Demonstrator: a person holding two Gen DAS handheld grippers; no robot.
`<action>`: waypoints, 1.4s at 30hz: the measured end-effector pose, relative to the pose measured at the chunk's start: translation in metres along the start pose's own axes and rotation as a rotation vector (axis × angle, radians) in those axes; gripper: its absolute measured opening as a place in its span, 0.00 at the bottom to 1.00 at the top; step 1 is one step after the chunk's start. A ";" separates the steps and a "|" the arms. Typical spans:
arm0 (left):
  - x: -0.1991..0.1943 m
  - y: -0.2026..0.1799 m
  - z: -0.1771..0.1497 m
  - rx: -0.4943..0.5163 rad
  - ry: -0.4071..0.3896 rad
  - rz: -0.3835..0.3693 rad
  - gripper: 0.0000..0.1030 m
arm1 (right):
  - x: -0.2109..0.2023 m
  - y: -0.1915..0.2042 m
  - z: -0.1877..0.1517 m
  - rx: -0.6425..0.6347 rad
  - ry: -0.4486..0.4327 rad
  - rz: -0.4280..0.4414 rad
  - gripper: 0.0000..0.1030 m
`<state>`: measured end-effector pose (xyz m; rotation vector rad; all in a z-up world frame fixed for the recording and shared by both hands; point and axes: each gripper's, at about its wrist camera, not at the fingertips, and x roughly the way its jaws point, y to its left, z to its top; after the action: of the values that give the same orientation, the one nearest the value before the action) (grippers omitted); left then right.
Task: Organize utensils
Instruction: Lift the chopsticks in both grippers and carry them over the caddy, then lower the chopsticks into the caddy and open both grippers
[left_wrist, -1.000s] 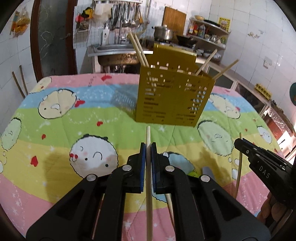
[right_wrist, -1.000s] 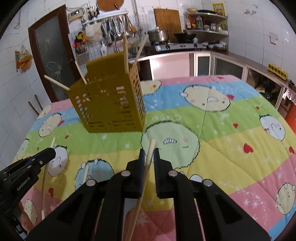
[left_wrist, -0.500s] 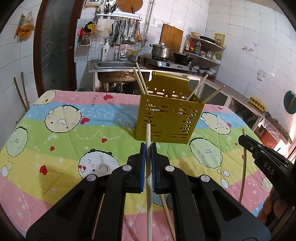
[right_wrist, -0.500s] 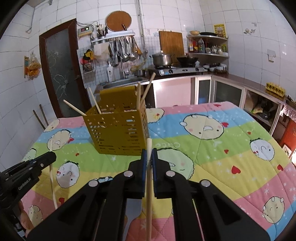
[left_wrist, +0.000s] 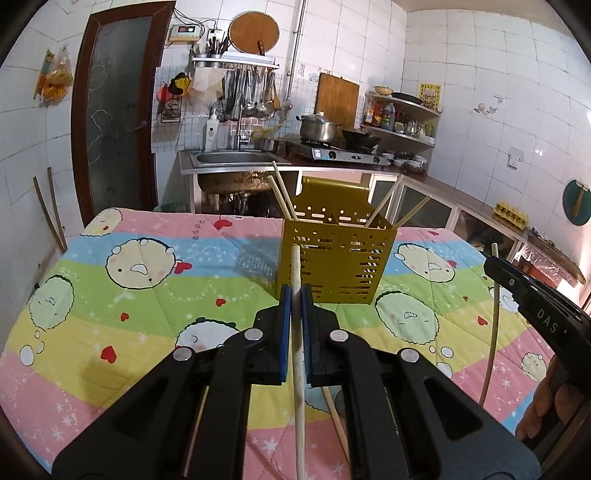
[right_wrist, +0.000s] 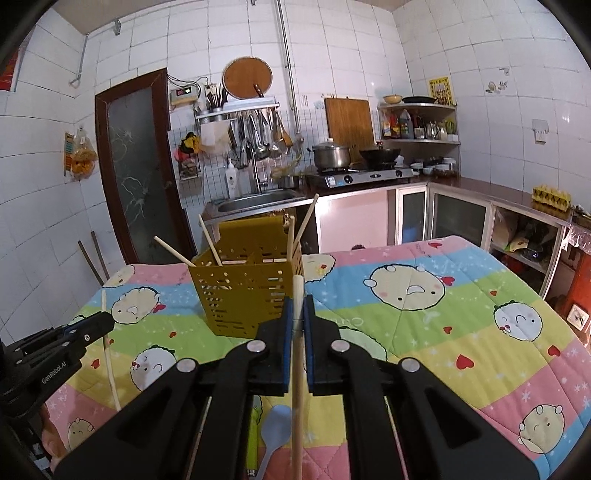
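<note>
Left tool (left_wrist: 295, 295) is clamped on a pale wooden chopstick (left_wrist: 297, 354); right tool (right_wrist: 297, 306) on another (right_wrist: 297, 369). The yellow perforated plastic utensil caddy (left_wrist: 334, 258) stands mid-worktop, toward the far edge of the cartoon-print quilt (left_wrist: 110, 295).

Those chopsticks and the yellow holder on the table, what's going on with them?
A person is sorting utensils with a hand-held gripper in each hand. The left hand-held gripper is shut on one wooden chopstick, and the right hand-held gripper is shut on another chopstick. Both point toward the yellow utensil holder on the cartoon-print tablecloth, which already has several chopsticks in it. A light blue spoon lies on the cloth.
</note>
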<state>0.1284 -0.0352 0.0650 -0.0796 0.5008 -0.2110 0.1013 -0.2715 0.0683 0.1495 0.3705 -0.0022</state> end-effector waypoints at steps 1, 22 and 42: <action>-0.001 0.001 0.000 0.000 -0.002 0.001 0.04 | -0.001 0.000 0.000 -0.001 -0.002 0.001 0.06; -0.015 -0.004 0.013 0.012 -0.061 -0.021 0.04 | -0.008 0.009 0.008 -0.045 -0.076 -0.002 0.06; -0.008 -0.024 0.097 0.067 -0.224 0.009 0.04 | 0.014 0.021 0.081 -0.051 -0.198 0.008 0.06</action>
<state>0.1645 -0.0542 0.1566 -0.0351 0.2710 -0.2075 0.1442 -0.2623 0.1412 0.0995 0.1720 0.0003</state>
